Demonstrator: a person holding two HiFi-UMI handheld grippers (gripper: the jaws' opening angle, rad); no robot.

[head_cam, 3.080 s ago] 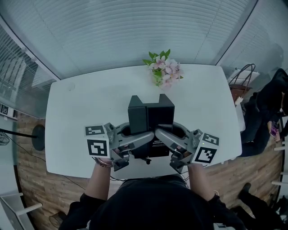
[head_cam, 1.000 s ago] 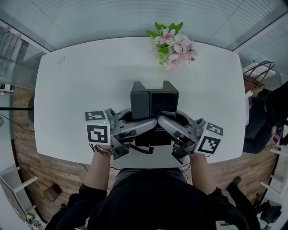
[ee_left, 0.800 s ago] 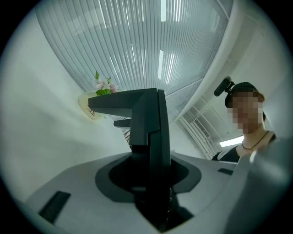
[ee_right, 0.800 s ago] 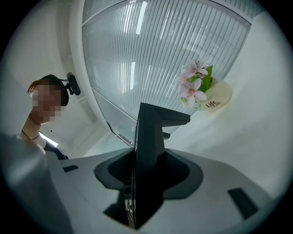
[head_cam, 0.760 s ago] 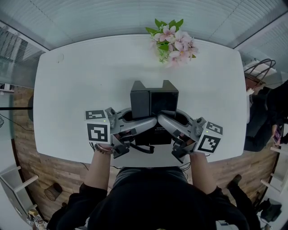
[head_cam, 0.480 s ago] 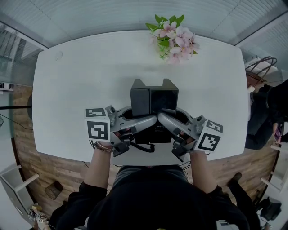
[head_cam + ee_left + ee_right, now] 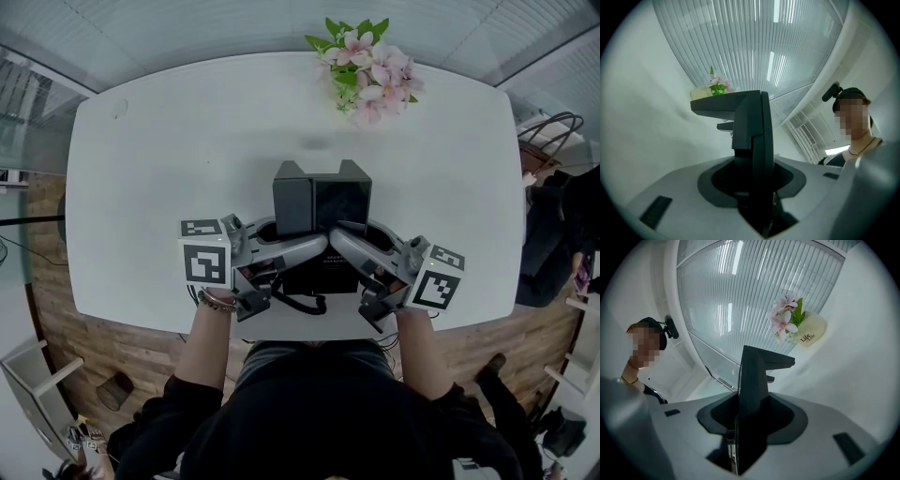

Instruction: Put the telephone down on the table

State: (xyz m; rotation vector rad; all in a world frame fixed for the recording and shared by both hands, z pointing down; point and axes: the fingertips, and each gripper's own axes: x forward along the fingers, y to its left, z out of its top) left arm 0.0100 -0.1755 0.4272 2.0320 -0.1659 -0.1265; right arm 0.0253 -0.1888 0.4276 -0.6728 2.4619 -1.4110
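Gripping with both pairs of jaws, each set partway closed and pressed flat on a thin upright panel of the black boxy plastic telephone point(image 7: 319, 202): left gripper point(image 7: 315, 249) on one side, right gripper point(image 7: 339, 240) on the other, tips nearly meeting. Holding the telephone on the near side of the pink flower bunch point(image 7: 367, 64), well apart from it, over the middle of the white round-cornered table point(image 7: 169, 141); cannot tell whether touching the top yet. Probably rigid and fairly heavy, with smooth hard plastic likely to slip between the pads if tilted. Best kept level and gripped as now, on both side panels. Worth minding the black cord point(image 7: 298, 306) dangling on the side away from the flower bunch, and any loose handset: likely to shift or drop with a jolt. Calls for a gentle set-down before loosening either grip.
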